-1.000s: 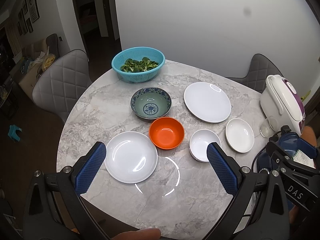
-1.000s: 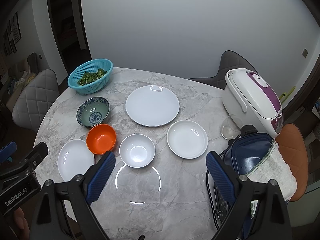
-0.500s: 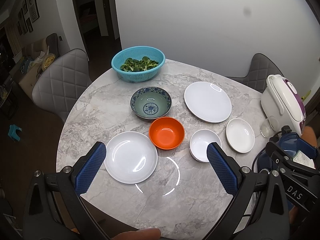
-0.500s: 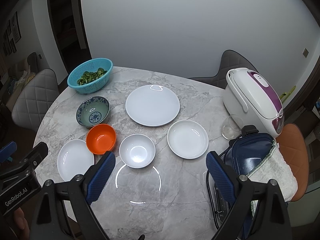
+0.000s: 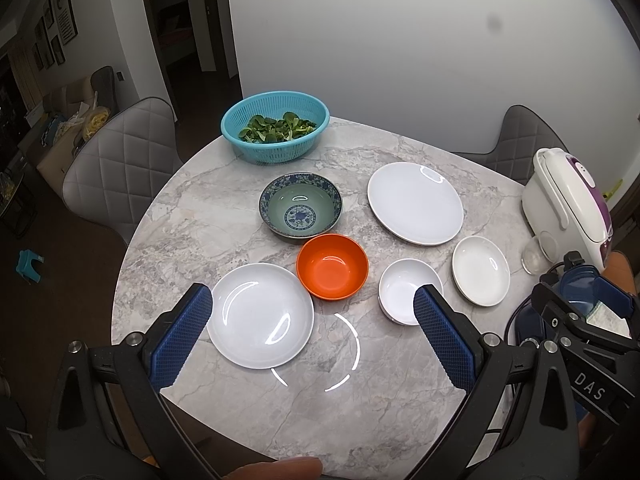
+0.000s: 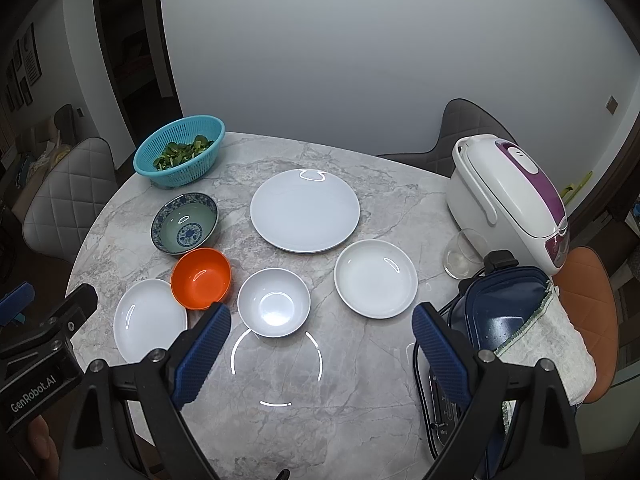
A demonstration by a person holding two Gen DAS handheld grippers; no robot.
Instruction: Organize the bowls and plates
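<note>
We judge small white bowl (image 6: 273, 302) beside glossy orange bowl (image 6: 201, 278) stiff, slippery, breakable; pinch rim. Left gripper (image 5: 312, 334), right gripper (image 6: 320, 344): jaws wide, empty.

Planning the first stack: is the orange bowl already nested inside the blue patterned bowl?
No, the orange bowl sits on the marble table beside the blue patterned bowl, not inside it.

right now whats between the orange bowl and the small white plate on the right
The small white bowl sits between the orange bowl and the small white plate, apart from both; the right wrist view shows it best.
</note>
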